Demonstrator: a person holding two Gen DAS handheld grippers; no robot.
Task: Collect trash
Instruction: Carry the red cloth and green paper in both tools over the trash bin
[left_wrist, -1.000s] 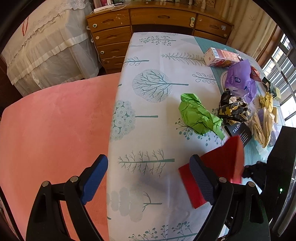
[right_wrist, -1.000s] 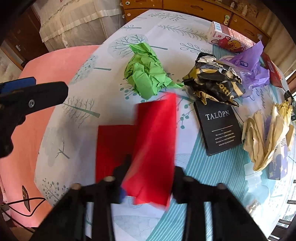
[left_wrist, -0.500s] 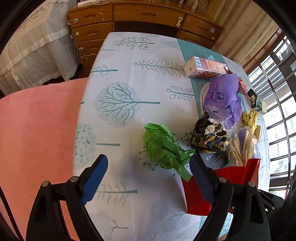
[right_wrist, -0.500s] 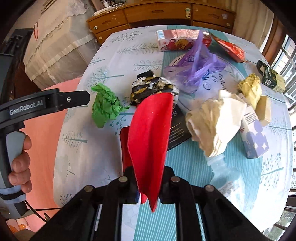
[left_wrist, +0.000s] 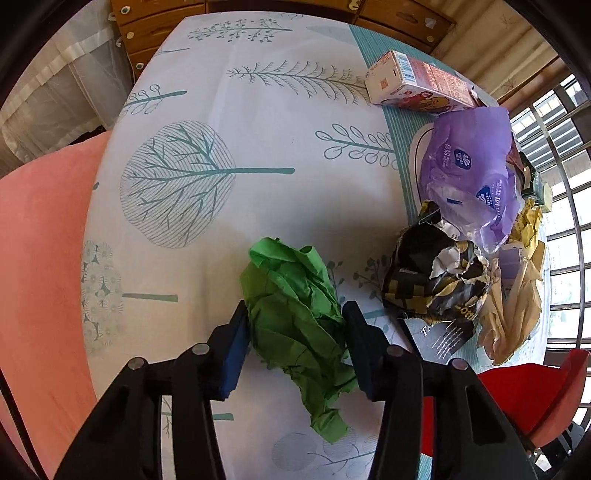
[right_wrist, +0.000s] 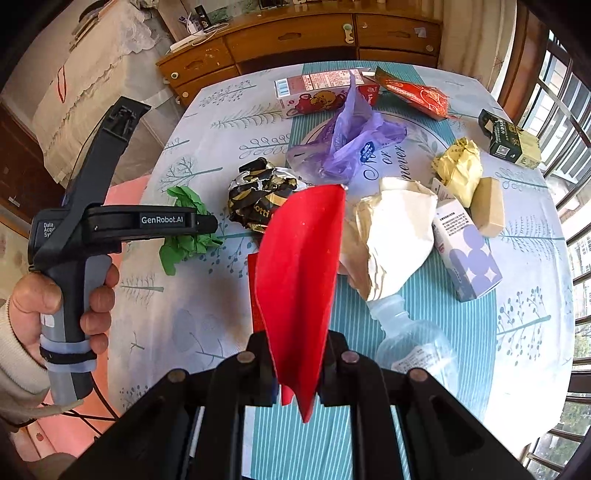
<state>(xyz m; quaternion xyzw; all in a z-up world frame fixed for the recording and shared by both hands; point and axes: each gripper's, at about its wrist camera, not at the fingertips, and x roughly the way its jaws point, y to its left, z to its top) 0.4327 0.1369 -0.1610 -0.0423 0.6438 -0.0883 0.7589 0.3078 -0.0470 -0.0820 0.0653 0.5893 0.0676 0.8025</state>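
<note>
My left gripper (left_wrist: 295, 332) is closed around a crumpled green paper wad (left_wrist: 295, 310) on the tree-print tablecloth (left_wrist: 221, 110); both pads touch its sides. The wad also shows in the right wrist view (right_wrist: 184, 221), partly behind the left gripper's body. My right gripper (right_wrist: 297, 354) is shut on a red paper sheet (right_wrist: 299, 273) and holds it upright above the table. The red sheet also shows at the lower right of the left wrist view (left_wrist: 532, 398).
Other trash lies on the table: a black-and-gold wrapper (right_wrist: 258, 195), purple plastic bag (right_wrist: 347, 144), cream paper (right_wrist: 395, 229), clear bottle (right_wrist: 413, 343), several cartons (right_wrist: 465, 247) and a red packet (right_wrist: 413, 96). A pink surface (left_wrist: 37, 258) is left; a wooden dresser (right_wrist: 295, 37) stands behind.
My left gripper moved forward to the green wad and closed on it from wide open. My right gripper lifted the red sheet and swung it upright.
</note>
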